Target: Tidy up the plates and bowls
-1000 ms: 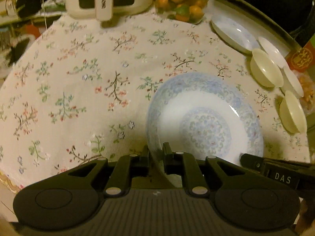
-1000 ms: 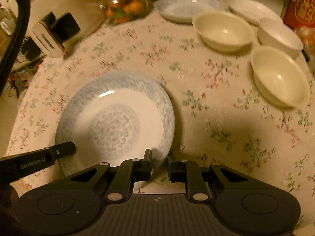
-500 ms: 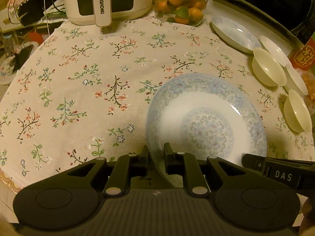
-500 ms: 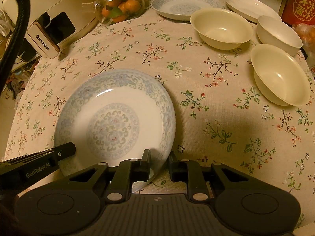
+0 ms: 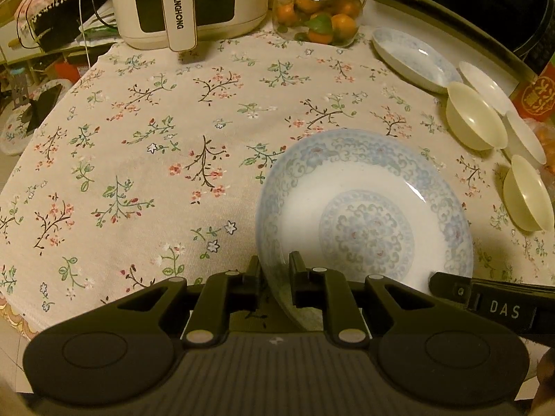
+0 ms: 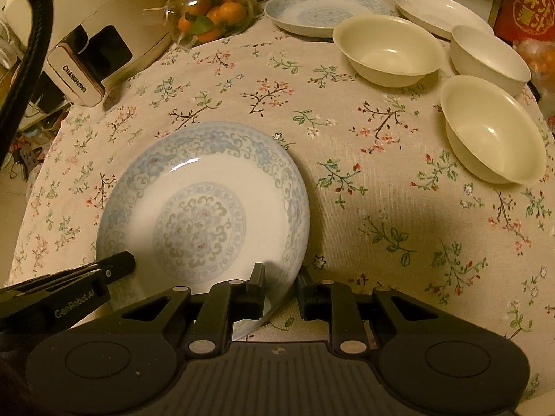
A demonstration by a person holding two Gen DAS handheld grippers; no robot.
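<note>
A blue-patterned plate (image 5: 364, 215) (image 6: 201, 208) lies near the front of the flowered tablecloth (image 5: 145, 159). My left gripper (image 5: 274, 270) is shut on its near left rim, with the rim running between the two pads. My right gripper (image 6: 281, 277) is shut on the near right rim in the same way. Each gripper shows in the other's view: the right one (image 5: 485, 301) at lower right, the left one (image 6: 69, 291) at lower left. Whether the plate is off the cloth I cannot tell.
At the back right stand a second blue plate (image 6: 326, 10), a white plate (image 6: 440, 10), two cream bowls (image 6: 388, 48) (image 6: 492, 135) and a white bowl (image 6: 489, 55). A jar of oranges (image 5: 319, 17) and a white appliance (image 5: 187, 3) stand at the back.
</note>
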